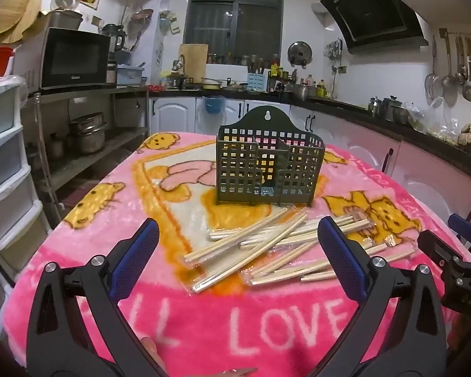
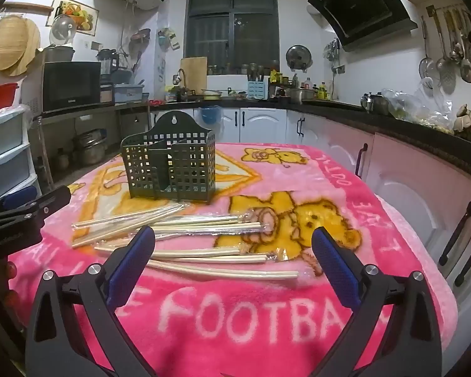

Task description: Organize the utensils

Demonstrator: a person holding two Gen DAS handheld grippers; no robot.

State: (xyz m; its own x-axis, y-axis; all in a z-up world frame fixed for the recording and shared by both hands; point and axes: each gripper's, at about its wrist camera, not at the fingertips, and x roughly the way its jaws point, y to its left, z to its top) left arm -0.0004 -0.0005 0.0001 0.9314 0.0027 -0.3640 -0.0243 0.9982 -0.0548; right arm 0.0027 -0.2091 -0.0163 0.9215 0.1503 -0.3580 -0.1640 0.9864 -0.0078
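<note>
Left wrist view: both grippers wide over the chopsticks

Left gripper (image 1: 238, 242) and right gripper (image 2: 232, 245) hover with jaws spread wide, gripping nothing. Wrapped chopsticks (image 1: 267, 245) lie scattered just beyond the fingertips on the pink blanket (image 1: 204, 320). Behind them stands the dark slotted holder (image 1: 270, 169), upright.

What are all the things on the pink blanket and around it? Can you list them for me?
chopsticks: a loose pile, too tangled to count, pale wood in clear wrappers, on the blanket in front of the holder
utensil holder: one, dark green with square holes, upright behind the chopsticks, looks empty
blanket: one, pink with yellow bears and white letters, covering the table
microwave: one, black, on the shelf at left
ladles and spoons: several, silver, hanging on the right wall
left gripper: black with blue pads, jaws wide open, holding nothing
right gripper: same colours, jaws wide open, holding nothing
</note>
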